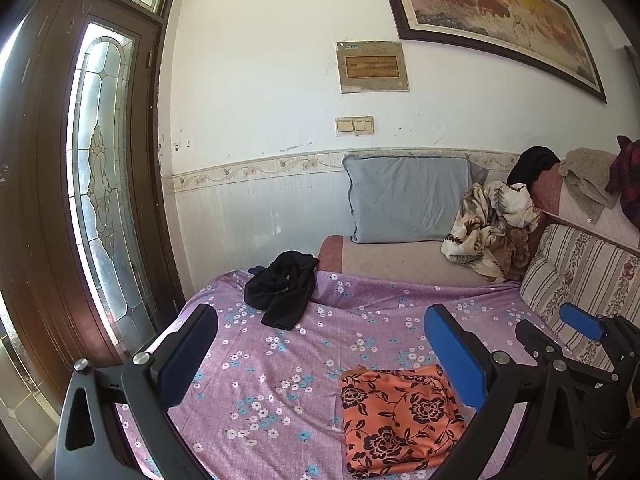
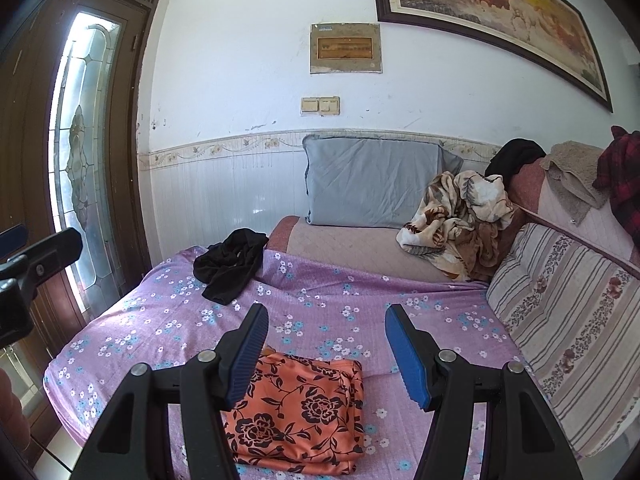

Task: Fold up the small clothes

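Note:
An orange cloth with black flowers (image 1: pixel 400 420) lies folded on the purple flowered sheet (image 1: pixel 280 360), near the front edge; it also shows in the right wrist view (image 2: pixel 300 412). A crumpled black garment (image 1: pixel 282 286) lies at the sheet's far left, also seen in the right wrist view (image 2: pixel 230 262). My left gripper (image 1: pixel 324 356) is open and empty above the sheet, left of the orange cloth. My right gripper (image 2: pixel 328 352) is open and empty just above the orange cloth. The right gripper's fingers (image 1: pixel 580 322) show at the right of the left wrist view.
A grey pillow (image 1: pixel 408 200) leans on the wall behind. A crumpled floral blanket (image 1: pixel 492 228) and a striped cushion (image 1: pixel 580 276) sit at the right. A brown door with leaded glass (image 1: pixel 100 180) stands at the left. The purple sheet (image 2: pixel 160 320) drops off at its left edge.

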`<state>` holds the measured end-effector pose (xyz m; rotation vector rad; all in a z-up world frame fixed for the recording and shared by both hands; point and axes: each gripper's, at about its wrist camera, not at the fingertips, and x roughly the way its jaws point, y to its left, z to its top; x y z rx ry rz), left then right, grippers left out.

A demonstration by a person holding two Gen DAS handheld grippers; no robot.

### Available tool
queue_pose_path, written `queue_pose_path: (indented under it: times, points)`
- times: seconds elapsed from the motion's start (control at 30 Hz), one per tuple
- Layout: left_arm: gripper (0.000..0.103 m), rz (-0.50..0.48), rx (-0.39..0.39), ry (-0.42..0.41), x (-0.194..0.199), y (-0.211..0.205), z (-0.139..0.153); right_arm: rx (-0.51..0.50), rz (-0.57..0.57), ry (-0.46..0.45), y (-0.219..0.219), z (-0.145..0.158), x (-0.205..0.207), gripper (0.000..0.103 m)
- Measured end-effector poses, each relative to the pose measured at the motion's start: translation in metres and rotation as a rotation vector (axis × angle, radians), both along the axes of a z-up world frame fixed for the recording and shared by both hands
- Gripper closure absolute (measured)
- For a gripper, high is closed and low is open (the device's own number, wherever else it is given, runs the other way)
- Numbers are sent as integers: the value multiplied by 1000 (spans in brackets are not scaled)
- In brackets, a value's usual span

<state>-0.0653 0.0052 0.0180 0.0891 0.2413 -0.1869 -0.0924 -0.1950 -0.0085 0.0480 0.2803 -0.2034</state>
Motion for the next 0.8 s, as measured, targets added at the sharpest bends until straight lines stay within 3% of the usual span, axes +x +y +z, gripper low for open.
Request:
queue_pose_path:
  times: [0.8]
  points:
    - [0, 20, -12, 16, 12, 5, -6, 25, 8, 2, 1, -5, 10, 38]
